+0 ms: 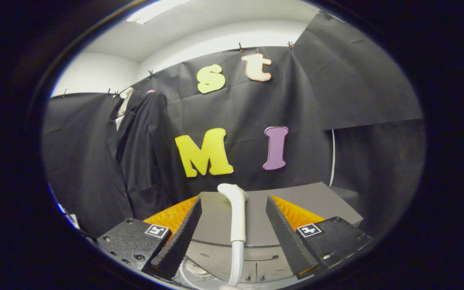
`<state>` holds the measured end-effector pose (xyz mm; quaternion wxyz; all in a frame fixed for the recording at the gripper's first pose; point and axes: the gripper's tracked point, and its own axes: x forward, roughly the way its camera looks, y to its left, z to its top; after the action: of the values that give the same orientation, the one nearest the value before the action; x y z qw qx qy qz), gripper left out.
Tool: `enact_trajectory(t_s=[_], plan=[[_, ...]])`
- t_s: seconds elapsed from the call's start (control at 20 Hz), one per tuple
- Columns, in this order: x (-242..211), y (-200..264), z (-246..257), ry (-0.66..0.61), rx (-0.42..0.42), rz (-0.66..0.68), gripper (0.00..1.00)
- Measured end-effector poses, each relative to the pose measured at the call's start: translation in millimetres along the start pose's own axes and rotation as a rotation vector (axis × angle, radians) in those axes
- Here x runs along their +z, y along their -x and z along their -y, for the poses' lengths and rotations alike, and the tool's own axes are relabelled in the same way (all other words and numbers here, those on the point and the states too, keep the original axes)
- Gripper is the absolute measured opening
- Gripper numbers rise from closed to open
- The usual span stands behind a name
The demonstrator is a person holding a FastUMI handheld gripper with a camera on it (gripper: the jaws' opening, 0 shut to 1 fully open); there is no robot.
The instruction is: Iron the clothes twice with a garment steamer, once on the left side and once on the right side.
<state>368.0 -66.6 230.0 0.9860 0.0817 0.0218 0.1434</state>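
Between spread fingers of the hand-held gripper (234, 235), open: steamer head (236, 209) upright on its base (232, 257); dark garment (143, 161) hangs at 10 o'clock.

1. The garment steamer (235, 209), standing between the fingers of the wide-apart tongs (234, 215), is plain white, as is its hose (236, 262).
2. The surface (256, 217) behind the steamer is flat grey, unpatterned.
3. The clothes (143, 157) hanging to the left of the steamer are black, with a pale cream hanger (125, 100) at the collar.
4. A thin white cable (332, 157) hangs to the right of the steamer.
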Motion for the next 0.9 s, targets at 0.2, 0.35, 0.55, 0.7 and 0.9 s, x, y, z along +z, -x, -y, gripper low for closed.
enact_trajectory(t_s=[0.2, 0.35, 0.55, 0.7, 0.9], plan=[[-5, -59, 6, -0.033, 0.054, -0.103, 1.0], [-17, -96, 13, -0.055, 0.077, -0.199, 1.0], [-40, -133, 22, -0.095, 0.092, -0.341, 1.0], [-60, -148, 30, -0.147, 0.095, -0.428, 1.0], [-89, -151, 30, -0.204, 0.129, -0.563, 0.95]])
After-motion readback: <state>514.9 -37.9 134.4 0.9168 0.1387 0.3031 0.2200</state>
